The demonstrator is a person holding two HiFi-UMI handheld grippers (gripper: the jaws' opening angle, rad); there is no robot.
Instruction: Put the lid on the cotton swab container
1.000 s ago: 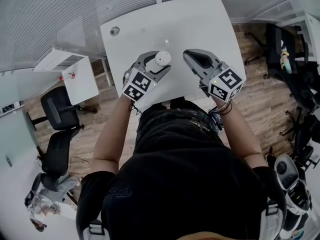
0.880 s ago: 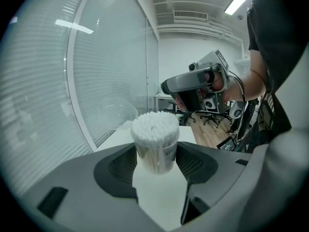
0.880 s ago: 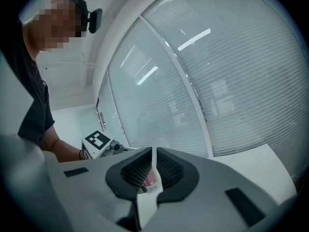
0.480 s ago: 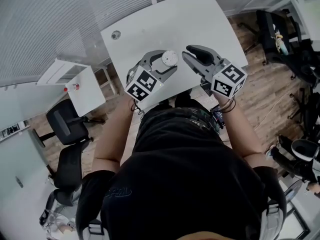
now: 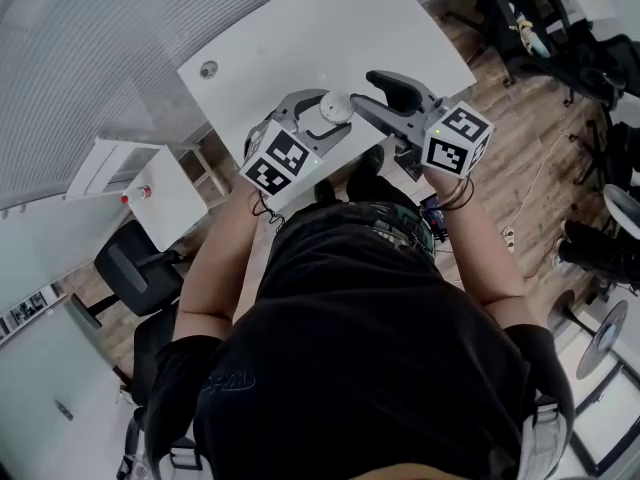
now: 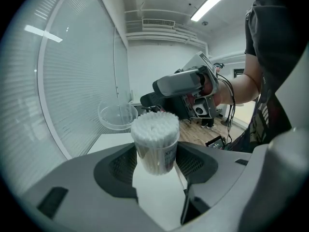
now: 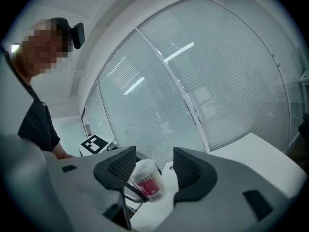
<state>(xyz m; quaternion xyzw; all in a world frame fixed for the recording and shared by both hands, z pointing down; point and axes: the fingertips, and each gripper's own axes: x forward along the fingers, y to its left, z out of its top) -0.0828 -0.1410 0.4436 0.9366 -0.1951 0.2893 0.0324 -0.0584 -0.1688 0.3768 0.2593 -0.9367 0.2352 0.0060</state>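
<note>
At the far left of the scene, beyond the white table [image 5: 300, 28], a slatted blind is covering the window wall. Over the near part of that table the left gripper [image 5: 322, 118] is holding the cotton swab container [image 6: 154, 139]. Its jaws are standing wide and pressing on the container's two sides. The container is sitting uncapped, its white swab heads showing at the top, and from the right gripper view it is leaning rather than standing upright.

Just to the right of the container, between it and the other gripper's tips, the clear round lid [image 6: 117, 116] is showing as a faint shallow dish. It is not sitting on the container, and it is not possible to tell whether it is resting on anything.

Farther right, the right gripper [image 7: 154, 164] is pointing across towards the container. Its jaws have just been opening and are now standing well apart. Neither pad is pressing on anything. The lid and the container are showing in the gap beyond them.
</note>
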